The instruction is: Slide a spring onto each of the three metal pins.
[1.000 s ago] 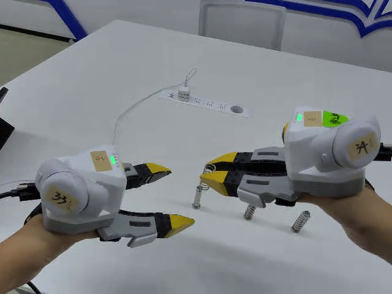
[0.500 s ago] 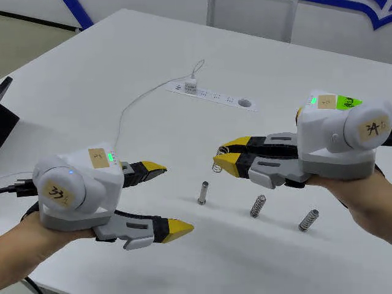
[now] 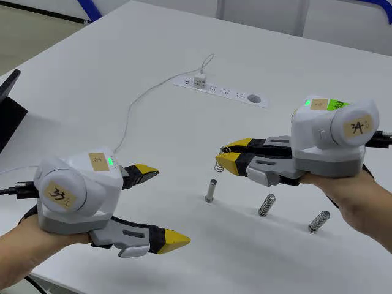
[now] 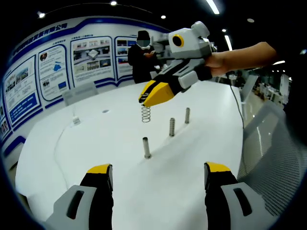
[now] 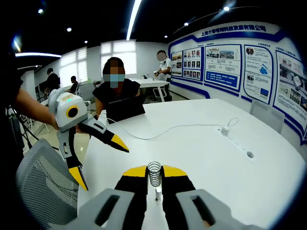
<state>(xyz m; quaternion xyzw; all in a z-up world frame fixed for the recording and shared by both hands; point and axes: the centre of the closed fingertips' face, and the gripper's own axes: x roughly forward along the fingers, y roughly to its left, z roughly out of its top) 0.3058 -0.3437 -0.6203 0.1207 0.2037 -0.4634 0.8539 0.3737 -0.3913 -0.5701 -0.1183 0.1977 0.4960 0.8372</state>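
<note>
Spring (image 3: 218, 164) number three hangs in the air in the head view, pinched at the yellow tips of the right gripper (image 3: 223, 160), whose jaws are clamped on its upper coils. It sits above and slightly to one side of the bare pin (image 3: 210, 190), with a clear gap between them. The two other pins (image 3: 266, 205) each already wear a spring and stand upright in a row with the bare one on the white table (image 3: 92, 73). The left gripper (image 3: 160, 205) is held well off to the side, its jaws spread wide around nothing. A power strip (image 3: 220, 92) with a white cable (image 3: 141, 104) lies farther back.

In the left gripper view, that gripper's own jaws gape apart at the bottom. Beyond them the spring (image 4: 146, 113) dangles from the right gripper (image 4: 156, 93) above the bare pin (image 4: 146, 147), not touching it.

In the right gripper view, the closed jaws hold the spring (image 5: 154, 172) upright, and the top of the bare pin (image 5: 158, 193) shows just beneath it (between the jaws). The left gripper (image 5: 101, 164) hangs open to one side, and a person (image 5: 117, 93) sits beyond the table.
</note>
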